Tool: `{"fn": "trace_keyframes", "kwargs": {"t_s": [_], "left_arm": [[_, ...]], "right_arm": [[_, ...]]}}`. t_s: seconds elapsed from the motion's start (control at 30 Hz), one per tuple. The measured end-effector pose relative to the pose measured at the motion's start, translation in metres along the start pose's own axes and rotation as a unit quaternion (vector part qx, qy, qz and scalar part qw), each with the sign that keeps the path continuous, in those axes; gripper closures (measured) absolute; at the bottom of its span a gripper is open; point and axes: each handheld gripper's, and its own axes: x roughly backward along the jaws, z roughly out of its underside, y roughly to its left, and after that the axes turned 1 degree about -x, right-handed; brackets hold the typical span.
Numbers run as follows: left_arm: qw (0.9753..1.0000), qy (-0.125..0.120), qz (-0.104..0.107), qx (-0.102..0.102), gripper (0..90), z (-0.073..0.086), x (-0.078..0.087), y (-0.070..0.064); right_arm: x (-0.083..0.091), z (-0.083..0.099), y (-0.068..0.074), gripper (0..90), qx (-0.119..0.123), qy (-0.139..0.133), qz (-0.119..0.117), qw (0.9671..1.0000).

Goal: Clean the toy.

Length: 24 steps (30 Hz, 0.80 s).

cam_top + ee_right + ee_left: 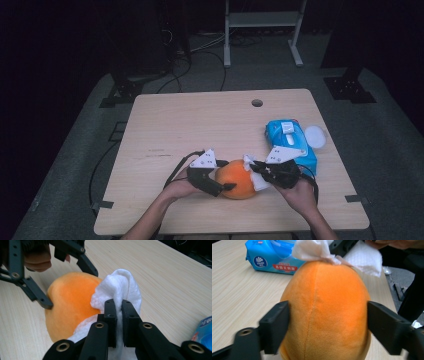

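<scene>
The left gripper [327,322] is clamped on the sides of an orange plush toy [324,312] at the table's [200,120] near edge. The right gripper [119,307] pinches a white wipe [122,287] against the toy's right end. Beyond lies a blue wipes pack [290,142], its label too small to read.

The left tongs [325,325] clamped an orange plush [325,307], a white wipe [317,250] touching its top, a blue pack [272,258] behind.
</scene>
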Motion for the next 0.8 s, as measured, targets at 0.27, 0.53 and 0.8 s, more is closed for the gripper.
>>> {"fn": "trace_keyframes", "kwargs": {"t_s": [0.27,0.53,0.8], "left_arm": [[0.9963,0.028,-0.003,-0.081,27.8,-0.007,-0.006,-0.02],[0.9985,0.018,0.004,-0.052,28.3,0.003,-0.001,-0.007],[0.9991,0.012,0.014,-0.038,21.4,-0.003,0.001,-0.007]], "right_arm": [[-0.014,-0.022,0.034,83.0,0.036,-0.016,-0.048,0.9981],[-0.009,-0.012,0.012,82.9,0.014,-0.012,-0.027,0.9995],[0.001,0.006,-0.002,82.9,-0.016,-0.009,-0.019,0.9997]]}}
